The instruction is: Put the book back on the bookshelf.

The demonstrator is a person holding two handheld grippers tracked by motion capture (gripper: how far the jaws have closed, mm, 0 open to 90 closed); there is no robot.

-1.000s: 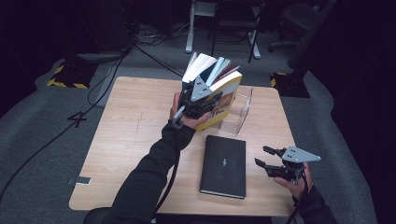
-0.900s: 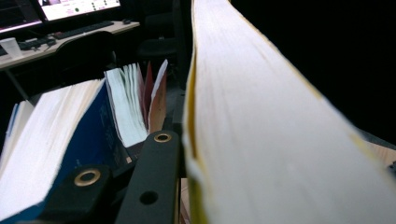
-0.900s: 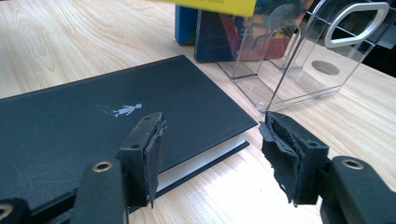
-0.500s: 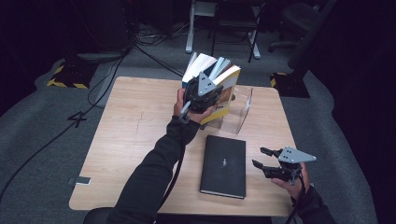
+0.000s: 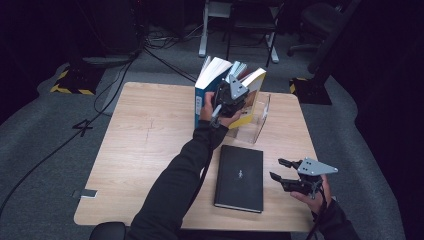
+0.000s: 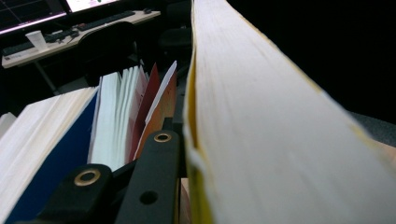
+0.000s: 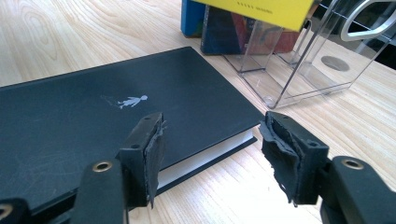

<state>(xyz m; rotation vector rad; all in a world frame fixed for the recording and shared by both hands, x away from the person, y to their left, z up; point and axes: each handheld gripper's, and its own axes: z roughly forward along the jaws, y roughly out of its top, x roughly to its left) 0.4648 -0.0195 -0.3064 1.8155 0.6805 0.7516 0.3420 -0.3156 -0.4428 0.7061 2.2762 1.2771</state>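
Yellow-covered book (image 5: 252, 95) held upright at the far side of the desk (image 5: 145, 130), pinched by the left tool (image 5: 231, 92), spine down, page block up, long axis roughly vertical and leaning slightly toward the right. Seen from the left gripper view as a broad cream page edge (image 6: 261, 121) pressed against the jaw, so closed on that book. Just to its left, standing in a row: a thick blue-covered book (image 5: 205, 92) and a few thinner volumes (image 6: 140, 107) with white and red covers, fanned open at the top. Directly below and right of the yellow book, a clear plastic holder (image 5: 255, 122), its empty slot showing in the right gripper view (image 7: 299, 65) beneath the yellow cover (image 7: 261, 9). Likely next move, as a judgement: lowering the yellow book straight down into that open slot; little slack between neighbouring books and the clear wall, so a plumb descent needed.

Nearer the person, a black hardcover book (image 5: 240, 177) lying flat, long axis running away from the person. Right tool (image 5: 286, 175) hovering just right of it, jaws apart and empty, pointing at its long edge. Open wood to the left of the desk; right edge close behind the right tool.
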